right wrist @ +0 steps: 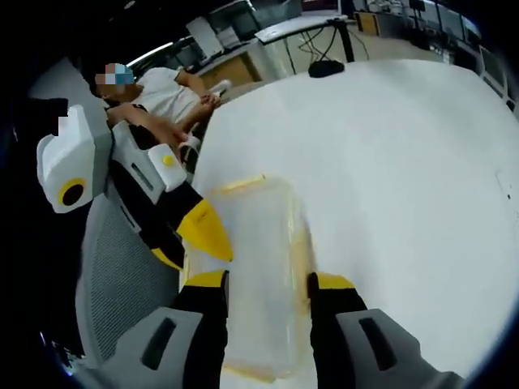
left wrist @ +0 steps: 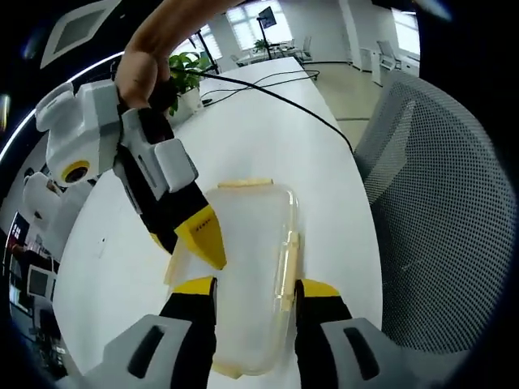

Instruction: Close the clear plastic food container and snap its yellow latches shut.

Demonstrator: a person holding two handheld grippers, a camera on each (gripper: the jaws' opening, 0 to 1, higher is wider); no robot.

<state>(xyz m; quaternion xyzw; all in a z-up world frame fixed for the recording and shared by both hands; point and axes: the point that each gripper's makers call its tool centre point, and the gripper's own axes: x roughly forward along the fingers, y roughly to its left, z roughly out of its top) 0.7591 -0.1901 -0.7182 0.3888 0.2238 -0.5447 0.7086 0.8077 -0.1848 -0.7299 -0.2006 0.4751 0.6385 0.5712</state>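
No brand, label or legible writing is visible on any item in either view.

The clear plastic food container [left wrist: 247, 275] lies flat on the white table [left wrist: 268, 138], lid on top, with yellow latches [left wrist: 288, 263] along its edges. In the left gripper view it sits directly ahead of the left gripper [left wrist: 255, 290], whose yellow-tipped jaws stand wide, one on each side of the container's near end; whether they touch its walls cannot be confirmed. The right gripper [left wrist: 203, 235] enters this view from the upper left, held in a person's hand [left wrist: 142, 69], its yellow tip down at the container's left edge.

In the right gripper view the same container [right wrist: 255, 275] lies between the right gripper's [right wrist: 268, 284] spread jaws, again straddled rather than clearly clamped. The left gripper [right wrist: 203, 231] comes in from the left, its tip at the container's near-left corner.

A grey mesh chair [left wrist: 446, 211] stands beside the table, a black cable [left wrist: 284, 101] runs across the tabletop, and a potted plant [left wrist: 186, 77] stands at the far end. A seated person [right wrist: 166, 101] is beyond the table edge.
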